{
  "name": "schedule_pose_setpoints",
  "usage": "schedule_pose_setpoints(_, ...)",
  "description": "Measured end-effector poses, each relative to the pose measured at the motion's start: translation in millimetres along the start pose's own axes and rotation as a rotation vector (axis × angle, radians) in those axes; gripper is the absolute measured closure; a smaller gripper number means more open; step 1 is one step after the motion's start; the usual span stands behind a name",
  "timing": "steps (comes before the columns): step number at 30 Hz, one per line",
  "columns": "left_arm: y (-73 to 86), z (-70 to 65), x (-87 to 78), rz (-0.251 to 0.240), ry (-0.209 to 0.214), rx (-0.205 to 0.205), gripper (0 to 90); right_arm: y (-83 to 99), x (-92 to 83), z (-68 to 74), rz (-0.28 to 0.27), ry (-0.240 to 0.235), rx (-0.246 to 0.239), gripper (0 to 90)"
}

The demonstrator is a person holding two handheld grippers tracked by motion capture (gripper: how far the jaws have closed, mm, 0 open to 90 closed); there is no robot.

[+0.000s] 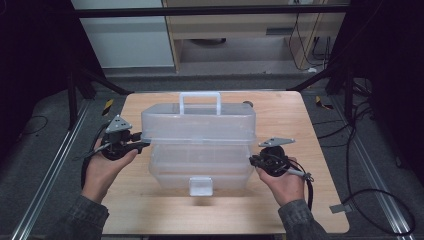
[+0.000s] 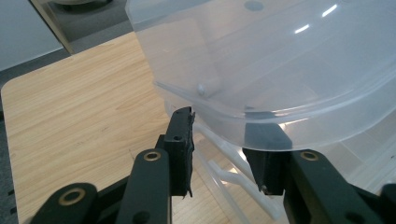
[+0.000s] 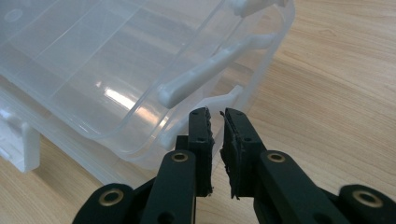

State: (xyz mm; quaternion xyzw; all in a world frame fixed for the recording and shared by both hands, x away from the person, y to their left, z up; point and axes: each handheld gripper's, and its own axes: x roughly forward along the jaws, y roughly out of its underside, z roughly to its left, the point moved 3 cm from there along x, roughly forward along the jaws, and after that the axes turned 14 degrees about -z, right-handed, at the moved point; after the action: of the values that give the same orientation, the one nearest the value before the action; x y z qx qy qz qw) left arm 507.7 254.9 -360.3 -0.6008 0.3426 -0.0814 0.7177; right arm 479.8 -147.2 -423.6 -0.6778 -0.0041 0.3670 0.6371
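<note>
A clear plastic box (image 1: 200, 165) sits mid-surface, nearer the front edge, its hinged lid (image 1: 198, 123) raised and tilted back toward the far edge, w/ a carry handle (image 1: 200, 101) on top and a small latch (image 1: 201, 186) at the box's front wall. The wooden surface (image 1: 310, 200) carries it; a small dark object shows at the lid's far right corner, too hidden to identify.

Left hand-held gripper (image 1: 145, 144) is at the lid's left end, gripping the lid's rim: in the left gripper view its pads (image 2: 181, 142) stand either side of the clear edge (image 2: 261, 119), one outside, one seen through the plastic. Left hand (image 1: 102, 167) holds it near the surface's left edge.

Right hand-held gripper (image 1: 253, 161) is at the box's right side, by the surface's right edge, right hand (image 1: 287, 185) behind it. In the right gripper view its jaws are all but closed, w/ a thin gap and nothing visibly between them; tips (image 3: 218, 116) lie just beside a white hinge arm (image 3: 205, 74) linking lid and box (image 3: 93, 84), whether touching can't be told.
</note>
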Motion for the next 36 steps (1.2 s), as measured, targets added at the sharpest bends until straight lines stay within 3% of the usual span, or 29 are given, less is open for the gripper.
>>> schedule_pose_setpoints(22,-13.8,8.1,6.6,-0.024,0.002,-0.035,62.5,-0.1,0.3,-2.8,-0.001,-0.005,0.0,81.4)
schedule_pose_setpoints(36,-20.3,11.4,13.3,-0.03,-0.009,-0.036,61.5,0.3,0.2,-5.2,-0.007,-0.008,0.009,81.3)
